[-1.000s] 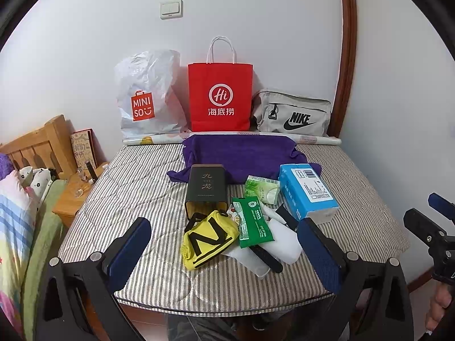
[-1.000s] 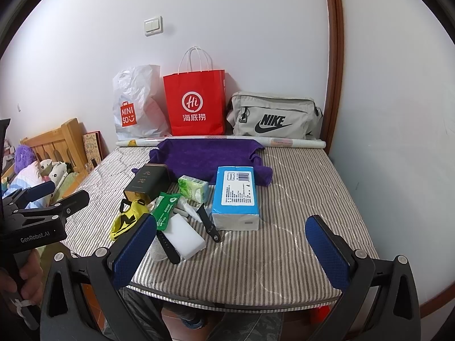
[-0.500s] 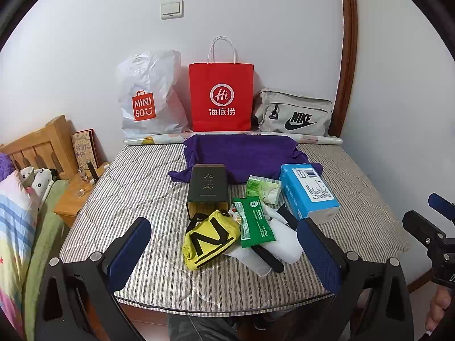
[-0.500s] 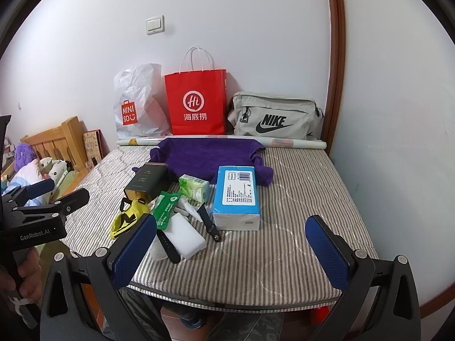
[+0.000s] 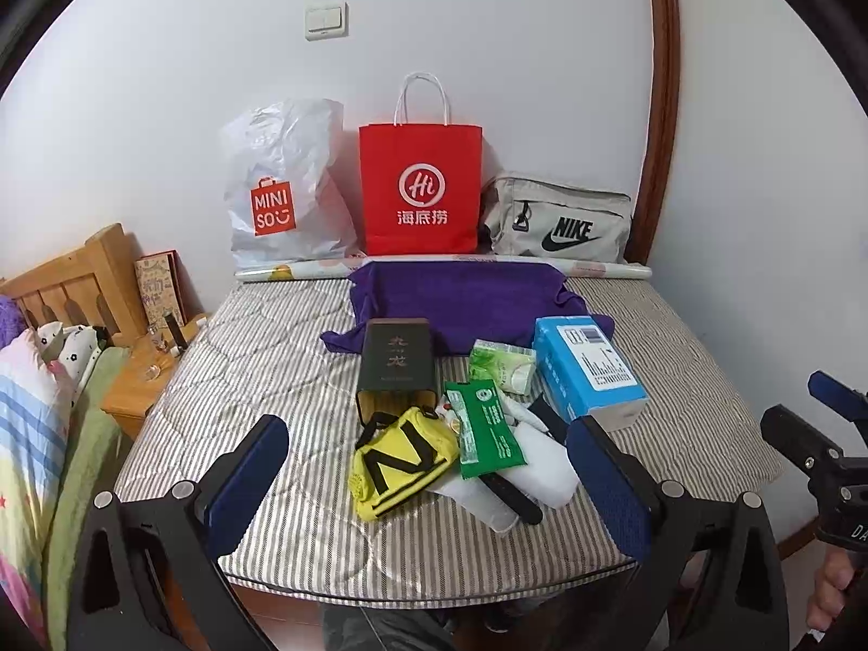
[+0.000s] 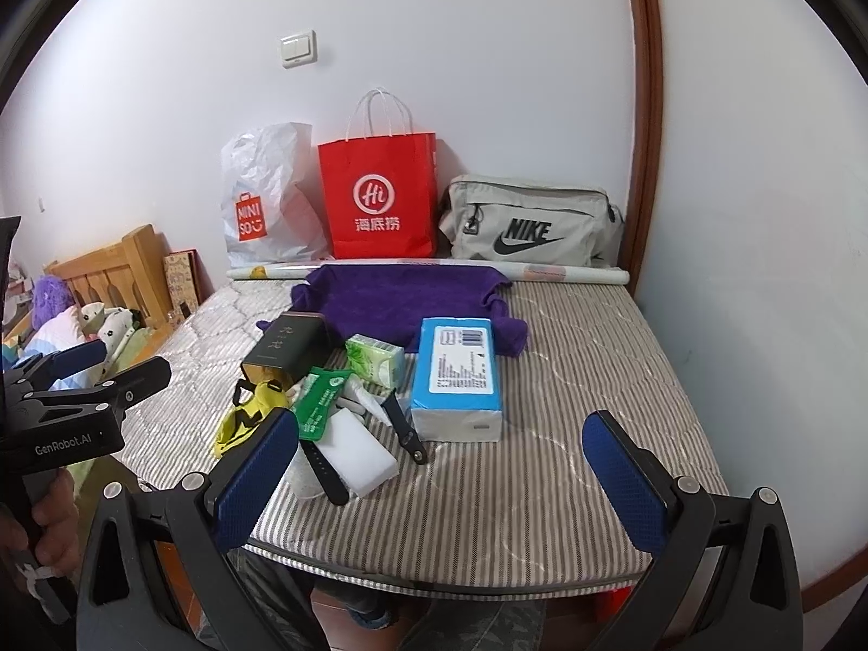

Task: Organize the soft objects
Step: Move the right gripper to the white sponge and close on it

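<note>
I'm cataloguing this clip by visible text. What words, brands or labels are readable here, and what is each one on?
"MINI SO": white plastic bag
"Hi" over "海底捞": red paper bag
"NIKE" with swoosh: grey pouch
"GenRobot.AI": left gripper's body
Two gold characters, too blurred to read: dark tin
Fine print and barcode, too small to read: blue box, green packet

On the mattress (image 5: 260, 380) there were 3 bags (image 5: 420, 184) at the back, 1 purple towel (image 5: 461, 298), 2 boxes (image 5: 588, 369), 2 green packs (image 5: 485, 434), 1 yellow pouch (image 5: 399, 461), 1 sponge (image 6: 361, 442).
</note>
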Demonstrator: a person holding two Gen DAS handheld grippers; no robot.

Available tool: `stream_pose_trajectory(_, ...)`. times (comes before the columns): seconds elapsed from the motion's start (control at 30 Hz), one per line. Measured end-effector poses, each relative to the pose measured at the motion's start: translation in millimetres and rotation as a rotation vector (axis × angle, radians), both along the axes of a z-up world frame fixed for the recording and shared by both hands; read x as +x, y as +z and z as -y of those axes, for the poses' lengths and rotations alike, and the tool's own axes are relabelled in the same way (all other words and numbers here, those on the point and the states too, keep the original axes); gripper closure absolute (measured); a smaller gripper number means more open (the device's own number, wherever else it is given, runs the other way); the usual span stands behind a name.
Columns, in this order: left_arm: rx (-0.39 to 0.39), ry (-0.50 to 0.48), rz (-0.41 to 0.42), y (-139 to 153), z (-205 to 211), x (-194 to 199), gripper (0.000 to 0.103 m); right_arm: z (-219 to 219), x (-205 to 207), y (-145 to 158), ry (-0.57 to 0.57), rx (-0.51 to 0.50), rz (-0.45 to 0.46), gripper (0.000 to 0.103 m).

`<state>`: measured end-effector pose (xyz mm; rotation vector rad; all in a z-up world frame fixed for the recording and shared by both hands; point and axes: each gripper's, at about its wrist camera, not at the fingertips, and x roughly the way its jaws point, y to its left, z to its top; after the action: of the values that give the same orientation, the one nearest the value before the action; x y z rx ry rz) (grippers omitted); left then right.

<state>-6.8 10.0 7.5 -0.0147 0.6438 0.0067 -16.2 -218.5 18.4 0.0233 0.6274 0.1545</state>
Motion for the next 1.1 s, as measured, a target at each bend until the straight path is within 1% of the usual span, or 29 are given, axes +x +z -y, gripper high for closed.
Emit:
stream_pose_trajectory(0.17, -0.012, 0.02, -0.011, -7, -12, 15, 0.0, 0, 18, -17, 0.019, 0.024, -0.038, 0.0)
stream_pose_trajectory(0.3, -0.039, 0.03, -0.067, -30, -29, 36, 0.0, -1, 37, -41, 0.038, 0.037, -0.089, 0.0)
stream_pose_trajectory(0.37, -0.038, 0.035, -0.097, -43, -36, 44, 0.0, -4, 46, -53, 0.058, 0.05, -0.114, 0.0)
stream_pose_trajectory(0.5, -0.054, 0.045, -0.151, -71, -53, 61, 0.002, -17, 64, -81, 0.129, 0.067, -0.161, 0.0)
stream_pose_trajectory(0.7, -0.078, 0.049, -0.199, -97, -68, 75, 0.002, -47, 83, -112, 0.264, 0.053, -0.199, 0.0)
stream_pose_trajectory(0.77, -0.086, 0.035, -0.208, -102, -73, 77, 0.002, -56, 89, -120, 0.291, 0.041, -0.213, 0.0)
stream_pose_trajectory(0.83, -0.104, 0.001, -0.208, -108, -78, 76, 0.002, -63, 94, -128, 0.316, 0.033, -0.222, 0.001)
stream_pose_trajectory(0.93, -0.11, -0.051, -0.211, -117, -83, 75, 0.002, -72, 104, -141, 0.352, 0.006, -0.244, 0.001)
stream_pose_trajectory(1.03, -0.124, -0.093, -0.215, -125, -87, 76, 0.002, -77, 113, -154, 0.379, -0.017, -0.271, 0.004)
stream_pose_trajectory(1.1, -0.129, -0.121, -0.224, -131, -88, 79, 0.002, -80, 118, -162, 0.39, -0.012, -0.301, 0.006)
